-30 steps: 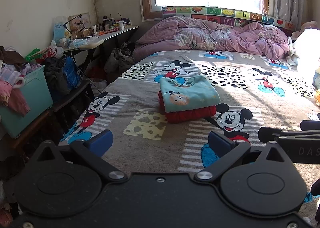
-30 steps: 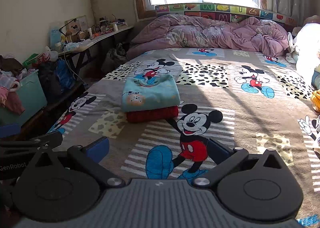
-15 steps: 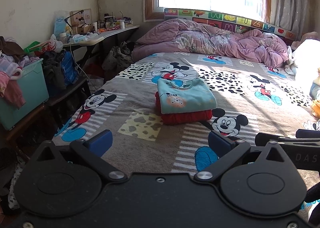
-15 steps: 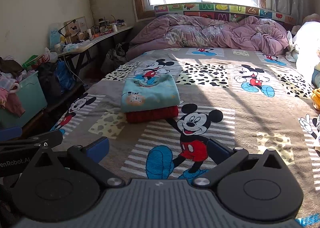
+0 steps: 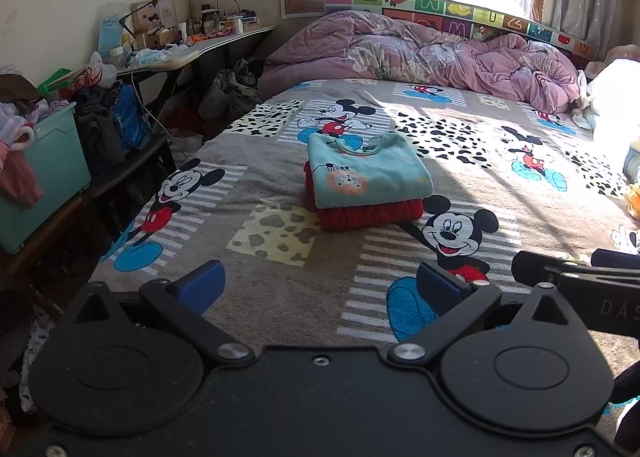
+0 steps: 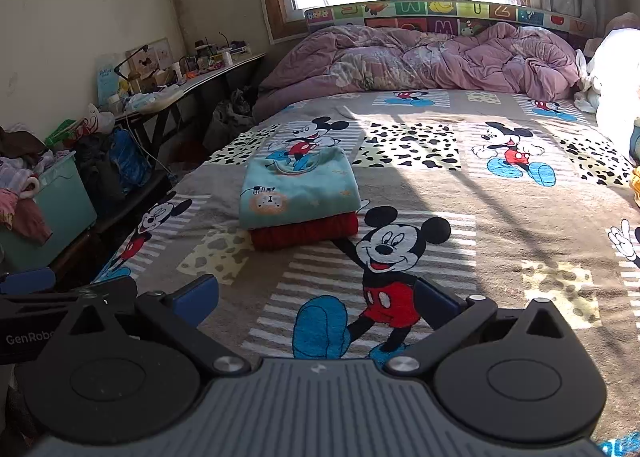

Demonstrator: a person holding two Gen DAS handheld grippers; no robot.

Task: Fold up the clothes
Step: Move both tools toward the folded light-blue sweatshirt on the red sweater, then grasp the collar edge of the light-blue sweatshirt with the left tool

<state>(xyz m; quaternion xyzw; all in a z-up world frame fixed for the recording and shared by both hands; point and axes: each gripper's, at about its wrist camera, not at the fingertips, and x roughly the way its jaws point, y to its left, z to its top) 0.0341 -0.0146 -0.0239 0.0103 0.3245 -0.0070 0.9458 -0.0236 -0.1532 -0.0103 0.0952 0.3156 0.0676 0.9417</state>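
A folded teal top with a lion print (image 5: 368,173) lies on a folded red garment (image 5: 368,215) on the Mickey Mouse bedspread (image 5: 280,285). The stack also shows in the right wrist view, the teal top (image 6: 298,189) over the red garment (image 6: 306,233). My left gripper (image 5: 320,287) is open and empty, held above the bed's near edge, short of the stack. My right gripper (image 6: 316,297) is open and empty, to the right of the left one, over the Mickey print. Each gripper shows at the edge of the other's view.
A crumpled purple duvet (image 5: 420,53) lies at the head of the bed under the window. A teal bin of clothes (image 5: 44,173) and a cluttered desk (image 5: 188,53) stand left of the bed. White and yellow things (image 5: 616,113) lie at the right edge.
Both grippers have drawn back slightly and shifted; the folded stack looks a little farther off. Both stay open and empty. The stack has not moved.
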